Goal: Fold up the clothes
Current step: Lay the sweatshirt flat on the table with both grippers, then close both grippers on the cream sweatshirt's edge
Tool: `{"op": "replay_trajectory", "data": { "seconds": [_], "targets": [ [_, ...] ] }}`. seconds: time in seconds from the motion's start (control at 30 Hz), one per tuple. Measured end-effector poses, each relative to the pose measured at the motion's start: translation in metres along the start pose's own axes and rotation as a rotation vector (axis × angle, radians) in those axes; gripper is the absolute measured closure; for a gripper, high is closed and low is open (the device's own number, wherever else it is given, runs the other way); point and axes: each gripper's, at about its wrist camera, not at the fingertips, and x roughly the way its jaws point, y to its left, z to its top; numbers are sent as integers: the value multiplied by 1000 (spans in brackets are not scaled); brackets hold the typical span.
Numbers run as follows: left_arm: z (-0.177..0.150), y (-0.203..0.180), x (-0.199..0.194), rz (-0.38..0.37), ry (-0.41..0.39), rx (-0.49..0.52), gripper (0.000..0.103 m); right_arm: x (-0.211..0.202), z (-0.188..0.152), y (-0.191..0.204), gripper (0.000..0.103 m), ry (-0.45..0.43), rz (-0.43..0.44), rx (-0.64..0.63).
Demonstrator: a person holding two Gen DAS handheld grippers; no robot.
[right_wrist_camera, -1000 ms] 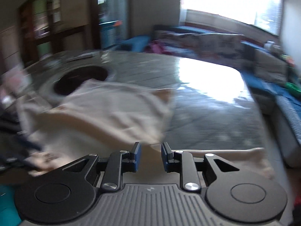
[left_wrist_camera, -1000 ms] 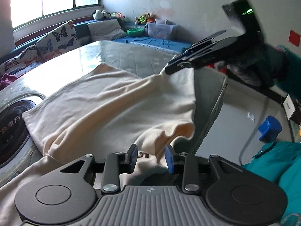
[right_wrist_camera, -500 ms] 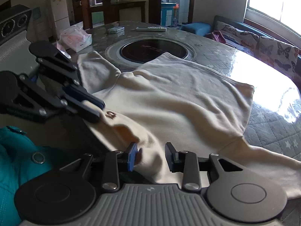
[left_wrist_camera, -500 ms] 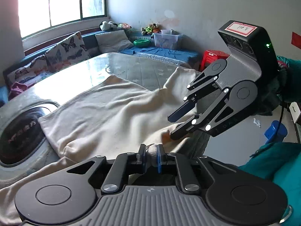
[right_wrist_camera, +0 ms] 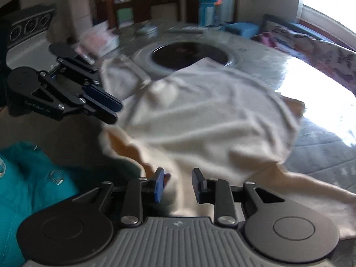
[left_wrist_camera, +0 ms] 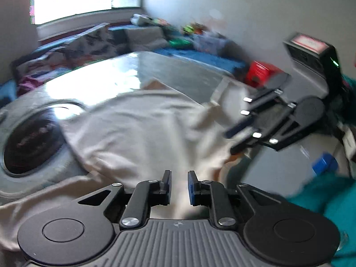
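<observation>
A cream garment (left_wrist_camera: 142, 131) lies spread on the grey table, its near edge hanging over the table's front edge; it also shows in the right wrist view (right_wrist_camera: 211, 120). My left gripper (left_wrist_camera: 179, 187) is open above the garment's near edge, with cloth showing between its fingers but not pinched. My right gripper (right_wrist_camera: 178, 184) is open, with a fold of the cream cloth between its fingers. Each gripper shows in the other's view: the right one (left_wrist_camera: 233, 140) at the right, the left one (right_wrist_camera: 113, 110) at the left. Both frames are blurred.
A round dark inset (left_wrist_camera: 31, 144) sits in the grey table (left_wrist_camera: 173, 75), partly under the garment. A teal garment (right_wrist_camera: 29, 182) lies below at the near side. A red stool (left_wrist_camera: 258, 71) and a blue object (left_wrist_camera: 324, 164) are beyond the table's edge.
My left gripper has opened after being shut on the cloth's edge. My right gripper has stayed open and come in lower over the garment's near edge. Both views now blur with motion.
</observation>
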Motion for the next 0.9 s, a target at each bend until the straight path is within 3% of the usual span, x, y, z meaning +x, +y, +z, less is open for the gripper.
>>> {"op": "replay_trajectory", "data": {
  "seconds": [0.17, 0.27, 0.53, 0.77, 0.9],
  "targets": [
    [15, 33, 26, 65, -29, -121, 85, 6, 13, -36, 77, -52, -110, 67],
    [12, 39, 38, 105, -18, -124, 85, 16, 17, -56, 77, -66, -146, 116],
    [-17, 64, 37, 153, 79, -196, 86, 39, 2, -70, 77, 23, -152, 134],
    [-5, 68, 21, 152, 54, -212, 86, 29, 15, -76, 77, 15, -141, 128],
    [8, 71, 31, 147, 33, -216, 86, 35, 28, -93, 77, -14, -155, 156]
  ]
}}
